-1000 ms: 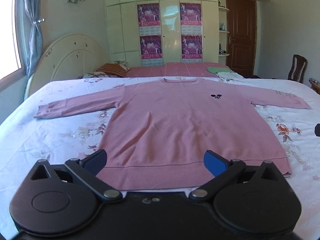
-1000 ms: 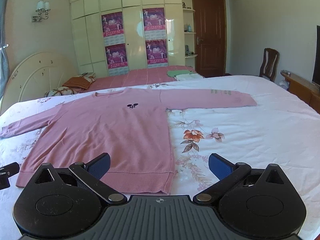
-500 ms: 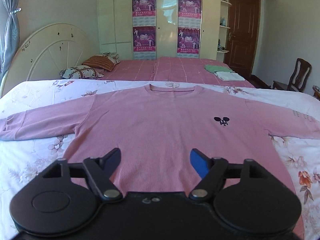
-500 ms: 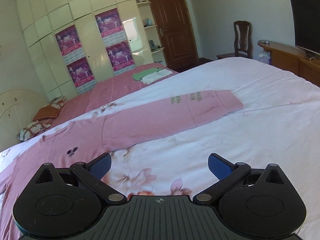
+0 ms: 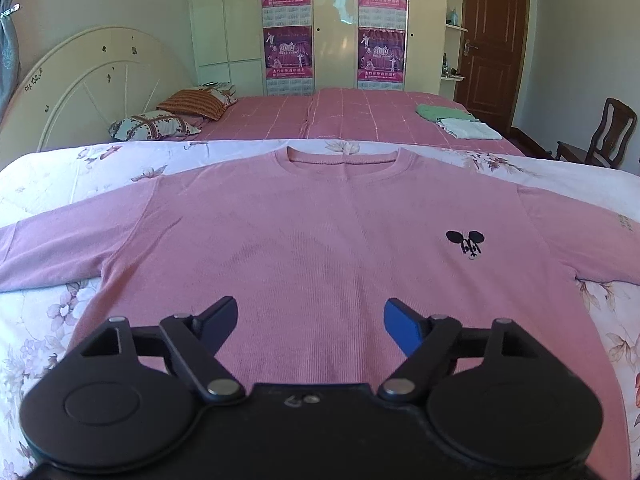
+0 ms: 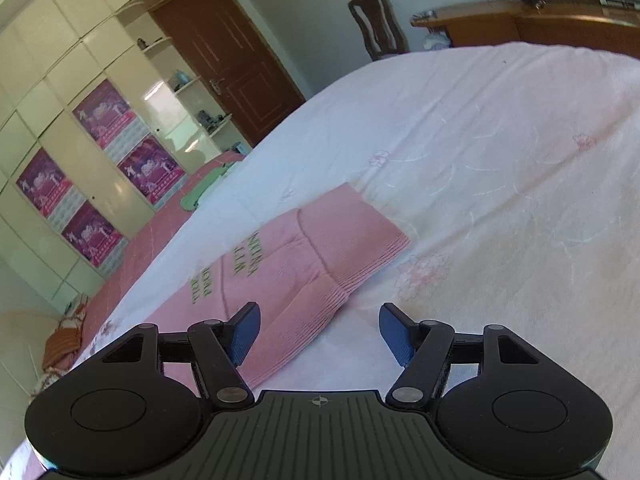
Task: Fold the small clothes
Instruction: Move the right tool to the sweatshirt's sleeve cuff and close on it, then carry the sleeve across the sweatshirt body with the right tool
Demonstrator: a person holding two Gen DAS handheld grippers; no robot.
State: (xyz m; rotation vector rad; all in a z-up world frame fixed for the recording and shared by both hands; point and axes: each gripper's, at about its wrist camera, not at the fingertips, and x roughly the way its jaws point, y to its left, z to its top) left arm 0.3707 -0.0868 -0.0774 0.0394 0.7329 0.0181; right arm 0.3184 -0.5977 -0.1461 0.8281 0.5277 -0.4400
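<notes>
Left wrist view: pink sweater [image 5: 320, 248] lies flat, front up, on the flowered bed [image 5: 48, 320], collar toward the far side, both sleeves stretched out sideways. Left hand-held gripper [image 5: 310, 320] hangs over the lower middle of the body panel. Its jaws have just opened a little further; they stand spread, only flat cloth below them, no fold caught. Whether the tips touch the knit, cannot tell. Small black mark [image 5: 466, 242] on the chest sits ahead and to the right of the tips.

Right wrist view: camera rolled, room tilted. Right hand-held gripper [image 6: 318, 330] is at the end of the sleeve [image 6: 280, 276]. The sleeve's long axis runs from lower centre away to the upper left, back toward the body; the ribbed cuff [image 6: 352, 248] is the near end, just ahead of the tips and slightly left. Jaws have just been closing, yet stand apart; the cuff edge lies ahead of the left finger [image 6: 244, 332], not pinched.

Judgement: right hand is nearer a sleeve end, so a sleeve fold inward probably comes first. The grab must take the cuff across its width.
</notes>
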